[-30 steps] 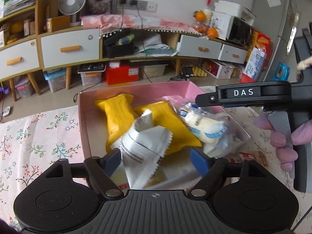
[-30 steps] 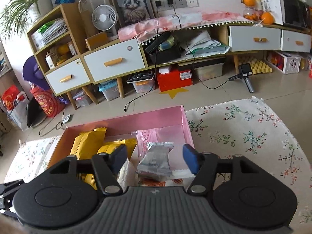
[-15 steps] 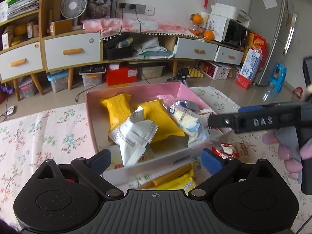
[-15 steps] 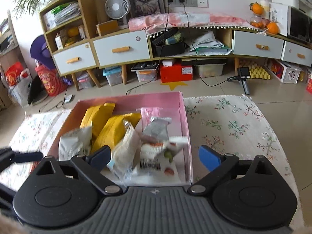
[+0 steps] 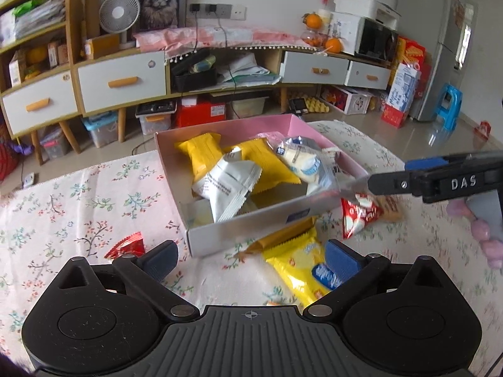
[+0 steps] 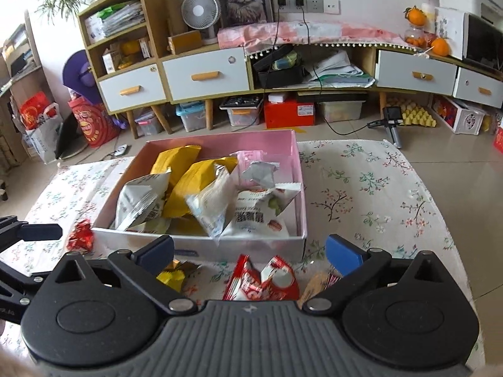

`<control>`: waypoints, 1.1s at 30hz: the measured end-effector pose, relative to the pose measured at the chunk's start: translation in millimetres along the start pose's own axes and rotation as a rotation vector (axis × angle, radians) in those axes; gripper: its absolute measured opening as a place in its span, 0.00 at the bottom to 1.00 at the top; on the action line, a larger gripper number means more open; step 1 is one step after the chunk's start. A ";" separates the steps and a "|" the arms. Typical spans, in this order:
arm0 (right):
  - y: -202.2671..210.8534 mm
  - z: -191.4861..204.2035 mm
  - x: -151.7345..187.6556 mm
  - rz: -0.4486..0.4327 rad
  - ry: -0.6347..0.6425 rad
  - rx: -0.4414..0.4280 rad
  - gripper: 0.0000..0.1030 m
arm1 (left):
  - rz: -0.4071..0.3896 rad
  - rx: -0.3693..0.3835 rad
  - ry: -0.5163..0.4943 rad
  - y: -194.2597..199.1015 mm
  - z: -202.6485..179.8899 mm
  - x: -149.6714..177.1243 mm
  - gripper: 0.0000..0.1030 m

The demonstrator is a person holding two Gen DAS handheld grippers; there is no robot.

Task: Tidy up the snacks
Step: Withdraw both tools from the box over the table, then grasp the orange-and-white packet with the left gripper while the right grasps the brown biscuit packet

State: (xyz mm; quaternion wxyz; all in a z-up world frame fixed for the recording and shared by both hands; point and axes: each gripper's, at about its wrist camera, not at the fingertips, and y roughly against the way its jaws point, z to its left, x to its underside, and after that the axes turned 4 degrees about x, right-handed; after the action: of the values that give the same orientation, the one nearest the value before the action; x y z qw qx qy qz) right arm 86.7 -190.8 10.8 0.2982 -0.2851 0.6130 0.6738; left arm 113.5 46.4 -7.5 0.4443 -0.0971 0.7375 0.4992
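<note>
Snacks in pink box; right gripper marked "DAS".

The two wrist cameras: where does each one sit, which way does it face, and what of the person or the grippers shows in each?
Left wrist view: sits on the left gripper, facing forward and down at the pink box; its own open fingers show, plus the right gripper and a hand.
Right wrist view: sits on the right gripper, jaws opening with nothing between them, facing the same box; the left gripper's finger shows at the left edge.
Shared: the box, floral cloth, red packet, cabinet.
</note>
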 end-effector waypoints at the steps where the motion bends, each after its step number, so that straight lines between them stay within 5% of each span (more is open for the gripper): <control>1: 1.1 0.2 2.6 -0.007 0.004 -0.014 1.00 | -0.004 -0.005 -0.016 2.2 -1.7 4.0 0.98; 10: 5.0 6.7 23.7 -0.010 0.088 -0.080 1.00 | -0.025 0.031 -0.077 11.3 -13.9 41.0 0.98; 20: 1.6 7.1 55.0 0.017 0.269 -0.020 1.00 | -0.014 0.058 -0.262 -4.8 -37.8 79.0 0.97; 33: -23.0 -22.2 60.8 0.020 0.302 0.070 1.00 | -0.003 0.149 -0.175 -13.9 -16.2 86.0 0.86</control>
State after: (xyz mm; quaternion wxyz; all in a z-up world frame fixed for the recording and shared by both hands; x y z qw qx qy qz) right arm 64.3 -208.2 -51.8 0.2055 -0.3665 0.6769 0.6043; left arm 62.2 52.2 -79.5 0.5138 -0.0209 0.7308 0.4489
